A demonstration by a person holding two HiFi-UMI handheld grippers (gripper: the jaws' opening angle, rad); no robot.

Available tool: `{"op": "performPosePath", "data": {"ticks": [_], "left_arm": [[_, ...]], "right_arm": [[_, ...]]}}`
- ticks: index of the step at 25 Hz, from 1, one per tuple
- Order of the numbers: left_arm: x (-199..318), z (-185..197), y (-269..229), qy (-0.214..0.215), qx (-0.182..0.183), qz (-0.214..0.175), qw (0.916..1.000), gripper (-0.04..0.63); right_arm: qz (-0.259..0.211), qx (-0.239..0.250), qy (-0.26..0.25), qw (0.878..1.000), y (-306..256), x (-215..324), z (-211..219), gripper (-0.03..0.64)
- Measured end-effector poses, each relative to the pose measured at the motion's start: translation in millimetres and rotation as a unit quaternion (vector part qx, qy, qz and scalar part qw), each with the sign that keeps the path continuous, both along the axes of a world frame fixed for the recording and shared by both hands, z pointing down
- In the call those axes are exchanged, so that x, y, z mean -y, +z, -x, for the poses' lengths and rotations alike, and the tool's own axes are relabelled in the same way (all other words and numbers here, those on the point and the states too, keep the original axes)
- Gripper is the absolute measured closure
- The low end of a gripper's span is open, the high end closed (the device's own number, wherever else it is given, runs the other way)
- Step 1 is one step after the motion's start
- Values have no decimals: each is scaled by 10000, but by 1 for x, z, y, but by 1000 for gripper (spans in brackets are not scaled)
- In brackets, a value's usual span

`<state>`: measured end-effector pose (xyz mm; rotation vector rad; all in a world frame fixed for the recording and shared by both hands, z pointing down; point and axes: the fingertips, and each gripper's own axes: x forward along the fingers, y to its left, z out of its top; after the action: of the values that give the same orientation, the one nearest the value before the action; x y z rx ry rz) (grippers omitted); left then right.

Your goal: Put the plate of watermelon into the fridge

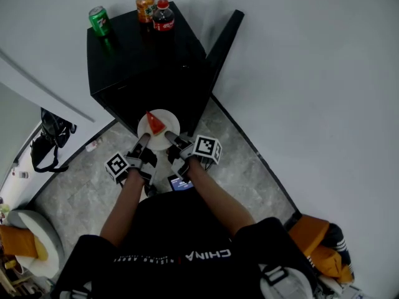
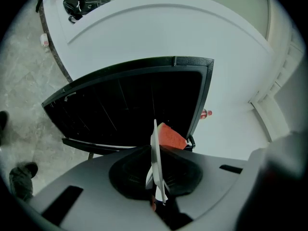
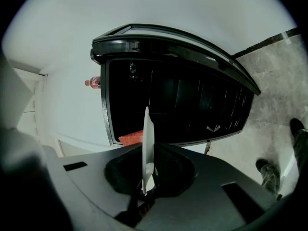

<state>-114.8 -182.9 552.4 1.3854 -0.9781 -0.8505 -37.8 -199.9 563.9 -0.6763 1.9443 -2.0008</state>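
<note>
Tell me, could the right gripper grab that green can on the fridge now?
Probably not: the right gripper is clamped on the plate of watermelon, and the green can stands far back on the fridge.

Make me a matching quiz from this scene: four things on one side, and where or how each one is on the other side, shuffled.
Column A
1. green can
2. white plate
3. watermelon slice
4. fridge door

Column B
a. lying on the plate
b. standing open
c. clamped at its rim by the left tool and the right tool
d. standing on top of the fridge

Pairs: 1-d, 2-c, 3-a, 4-b
</note>
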Motion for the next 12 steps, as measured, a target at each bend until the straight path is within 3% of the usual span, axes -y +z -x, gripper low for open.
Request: {"op": "performPosePath", "data": {"ticks": [12], "left_arm": [[7,6,1,51,-23,64,10000,558]], "right_arm": [[68,-30,53,10000,3,5,6,586]]}}
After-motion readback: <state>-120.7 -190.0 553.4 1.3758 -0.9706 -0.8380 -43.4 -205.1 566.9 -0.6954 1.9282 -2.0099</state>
